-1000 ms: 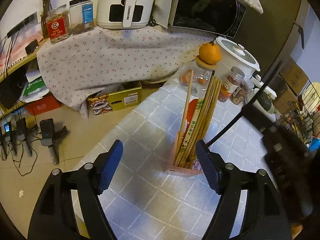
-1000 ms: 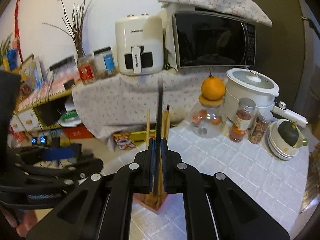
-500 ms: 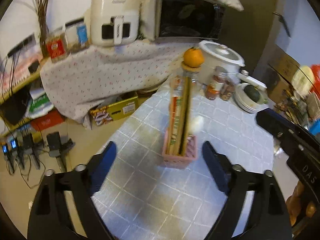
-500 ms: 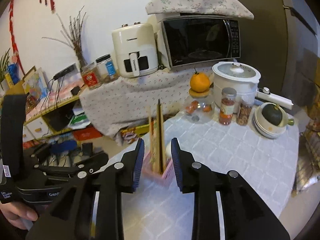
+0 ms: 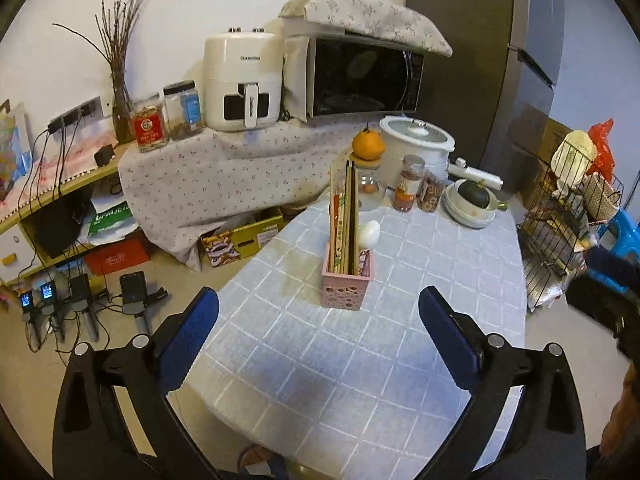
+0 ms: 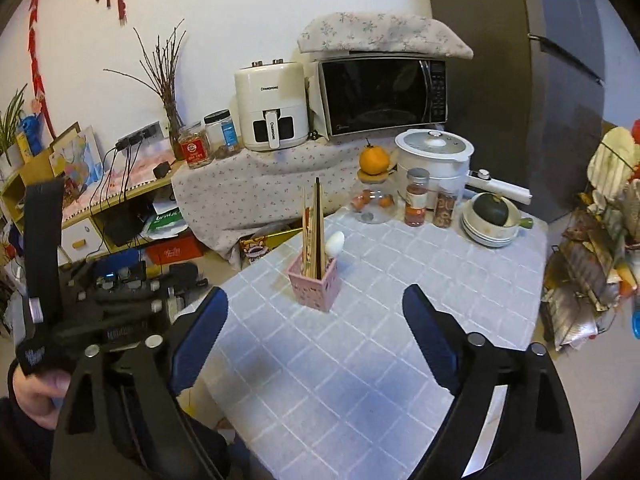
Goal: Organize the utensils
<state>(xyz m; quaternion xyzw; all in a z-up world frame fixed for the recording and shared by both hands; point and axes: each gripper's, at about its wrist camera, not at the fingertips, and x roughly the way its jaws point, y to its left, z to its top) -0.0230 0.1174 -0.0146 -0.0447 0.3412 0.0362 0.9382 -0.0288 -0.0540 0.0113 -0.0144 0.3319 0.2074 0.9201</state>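
Note:
A pink perforated utensil holder (image 5: 347, 284) (image 6: 315, 282) stands on the blue checked tablecloth (image 5: 360, 360) (image 6: 380, 340). Upright in it are several wooden and dark chopsticks (image 5: 344, 216) (image 6: 313, 226) and a white spoon (image 5: 369, 235) (image 6: 334, 243). My left gripper (image 5: 318, 330) hangs well back from the holder, its jaws still opening with nothing between them. My right gripper (image 6: 315, 326) is likewise pulled back, jaws opening wide and empty. In the right wrist view the left gripper's black body (image 6: 80, 312) and the hand (image 6: 36, 384) on it show at the left.
At the table's far end stand a glass jar with an orange on top (image 5: 368, 148), two spice jars (image 5: 408, 182), a white rice cooker (image 5: 416, 140) and stacked bowls (image 5: 472, 204). A wire rack (image 5: 572, 216) stands right of the table. Chargers (image 5: 80, 300) lie on the floor to the left.
The right gripper let go of the dark chopstick, which now stands in the holder, and its jaws opened wide. Both grippers drew back and up from the holder. The left jaws widened.

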